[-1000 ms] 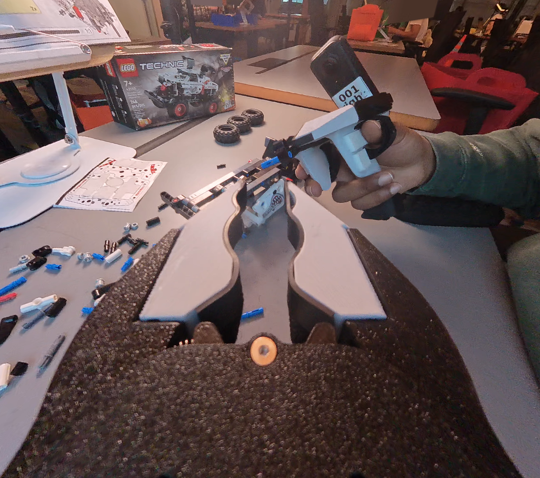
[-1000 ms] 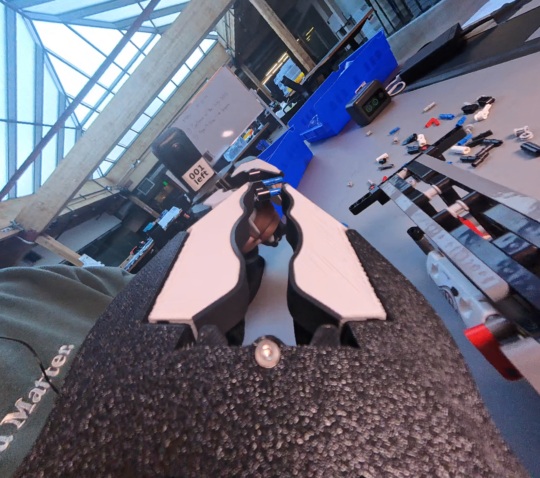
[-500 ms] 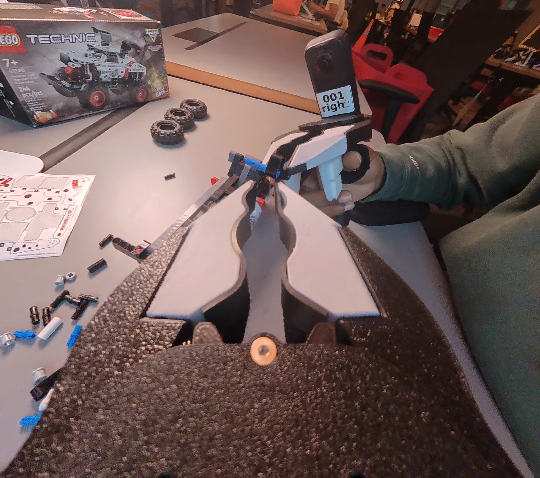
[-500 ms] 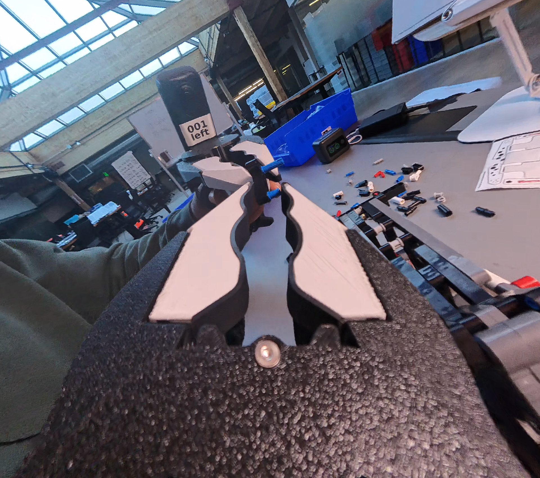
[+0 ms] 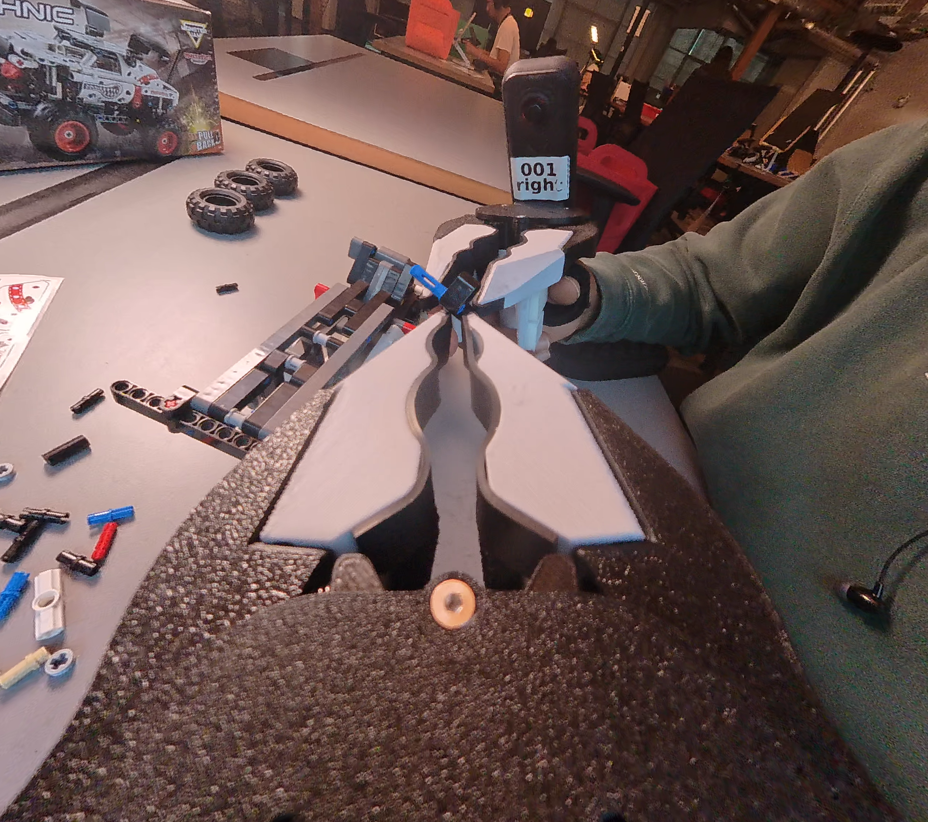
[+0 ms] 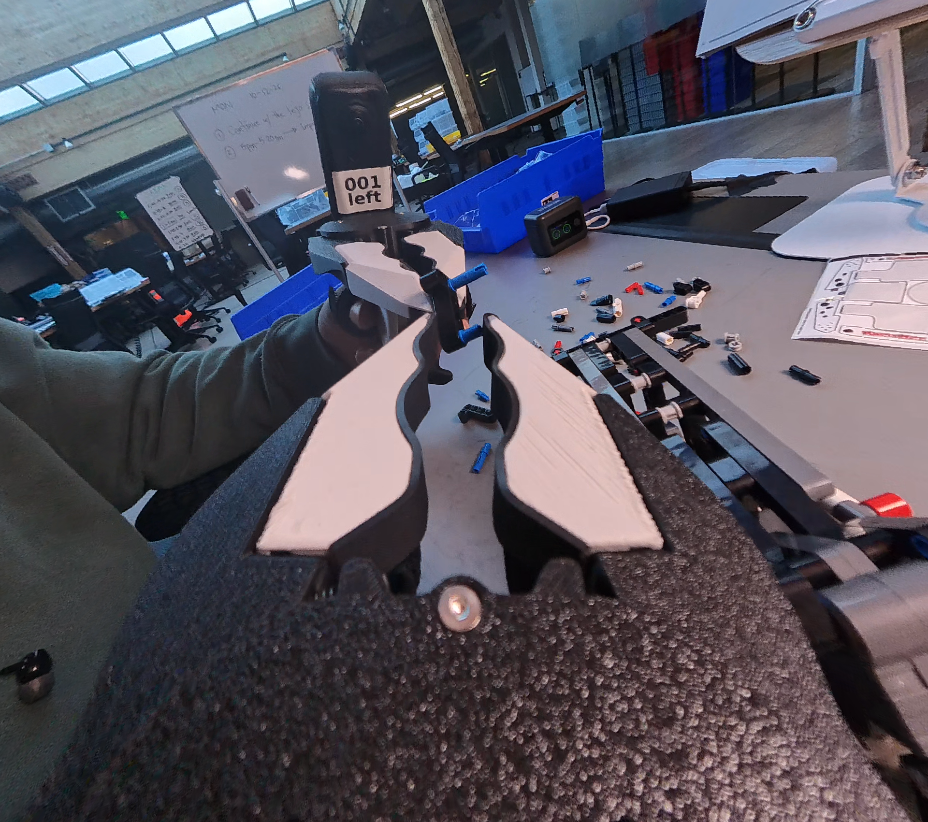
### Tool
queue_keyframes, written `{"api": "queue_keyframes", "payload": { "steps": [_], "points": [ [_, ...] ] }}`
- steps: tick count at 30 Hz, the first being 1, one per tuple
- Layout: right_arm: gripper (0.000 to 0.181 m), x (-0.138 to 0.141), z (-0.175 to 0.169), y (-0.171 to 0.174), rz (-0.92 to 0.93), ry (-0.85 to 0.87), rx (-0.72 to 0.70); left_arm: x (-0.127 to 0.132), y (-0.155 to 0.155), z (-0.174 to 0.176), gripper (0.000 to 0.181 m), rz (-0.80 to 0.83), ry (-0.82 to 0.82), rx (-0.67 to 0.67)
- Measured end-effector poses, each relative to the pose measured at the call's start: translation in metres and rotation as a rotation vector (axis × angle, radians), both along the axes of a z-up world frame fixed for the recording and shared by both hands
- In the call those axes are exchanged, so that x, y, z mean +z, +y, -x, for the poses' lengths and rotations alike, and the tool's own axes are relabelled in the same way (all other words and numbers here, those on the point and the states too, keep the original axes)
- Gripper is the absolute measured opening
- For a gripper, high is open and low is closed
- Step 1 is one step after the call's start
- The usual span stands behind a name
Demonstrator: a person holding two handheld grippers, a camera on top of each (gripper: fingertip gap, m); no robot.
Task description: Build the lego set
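Note:
A small black connector with blue pins (image 5: 459, 291) is held in the air between both grippers, which face each other tip to tip. My left gripper (image 5: 454, 323) is nearly shut, its tips pinching the connector's near end. My right gripper (image 6: 458, 323) is closed on the same connector (image 6: 444, 306) from the other side. The right gripper also shows in the left wrist view (image 5: 482, 268), and the left gripper in the right wrist view (image 6: 442, 291). The long black and grey chassis (image 5: 301, 356) lies on the grey table, held by neither gripper; it also shows in the right wrist view (image 6: 703, 421).
Three black tyres (image 5: 241, 193) and the set's box (image 5: 100, 85) stand at the back left. Loose pins and connectors (image 5: 65, 542) lie at the left, with more in the right wrist view (image 6: 632, 301). A sticker sheet (image 6: 874, 306), a manual stand (image 6: 863, 215) and blue bins (image 6: 517, 190) sit farther off. My two grippers' fingertips are within a few centimetres of each other.
My left gripper let go of the chassis, swung right and closed on the connector held by the right gripper. The right gripper tilted level and kept its hold.

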State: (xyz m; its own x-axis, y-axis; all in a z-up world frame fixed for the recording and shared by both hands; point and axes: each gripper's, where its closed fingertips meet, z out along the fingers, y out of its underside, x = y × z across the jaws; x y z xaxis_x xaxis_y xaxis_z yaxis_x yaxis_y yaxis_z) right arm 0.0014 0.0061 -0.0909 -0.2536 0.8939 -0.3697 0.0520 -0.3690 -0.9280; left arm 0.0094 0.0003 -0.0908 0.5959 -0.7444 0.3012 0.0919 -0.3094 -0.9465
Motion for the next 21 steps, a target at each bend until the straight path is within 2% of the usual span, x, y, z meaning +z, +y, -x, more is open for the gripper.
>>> {"api": "queue_keyframes", "payload": {
  "steps": [14,21],
  "points": [
    [0.017,-0.0033,-0.0006,-0.0032,-0.088,-0.02,0.006,-0.0007,-0.0026,-0.0001,0.0,-0.053,0.015,-0.001],
    [0.025,-0.0022,-0.0029,0.0037,-0.278,-0.081,-0.035,0.007,-0.0027,0.0067,0.0,-0.05,-0.05,0.015]
  ]
}}
